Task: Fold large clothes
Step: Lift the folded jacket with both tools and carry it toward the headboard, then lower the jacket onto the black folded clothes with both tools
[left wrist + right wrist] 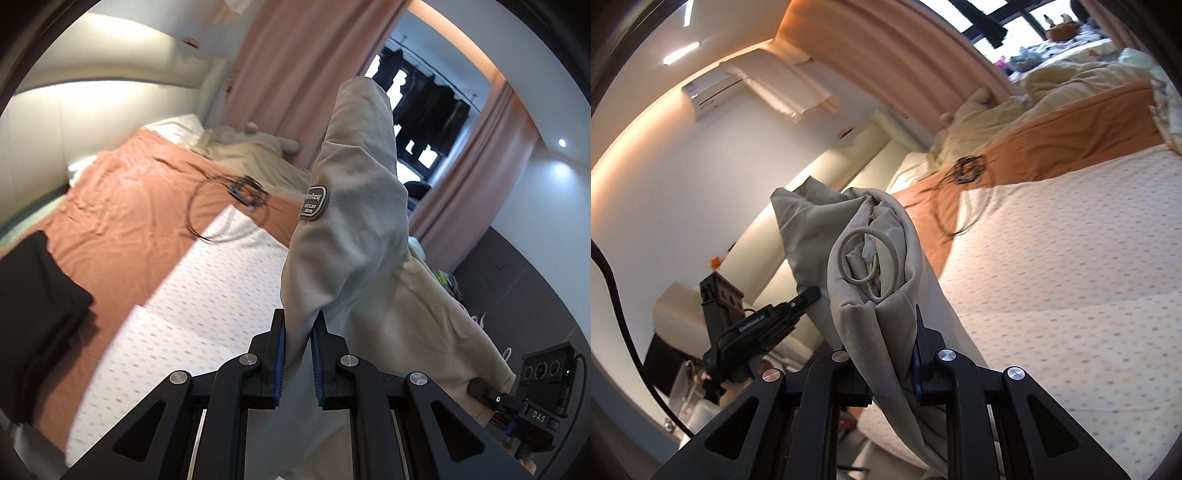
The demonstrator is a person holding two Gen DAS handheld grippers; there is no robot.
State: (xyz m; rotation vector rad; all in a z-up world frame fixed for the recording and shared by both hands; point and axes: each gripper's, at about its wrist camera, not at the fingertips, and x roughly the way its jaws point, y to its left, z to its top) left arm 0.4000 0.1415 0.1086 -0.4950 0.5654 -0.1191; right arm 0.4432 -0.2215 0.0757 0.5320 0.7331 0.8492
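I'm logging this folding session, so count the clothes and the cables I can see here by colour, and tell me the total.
Beige: 1, the beige garment that both the left gripper and the right gripper are shut on.
Black clothing: 1, the black folded pile at the bed's edge.
Black cable: 1, the coiled cable on the orange cover.
Total: 3

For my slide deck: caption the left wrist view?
Left gripper clamps a beige fabric garment, lifted above the dotted white bedsheet.
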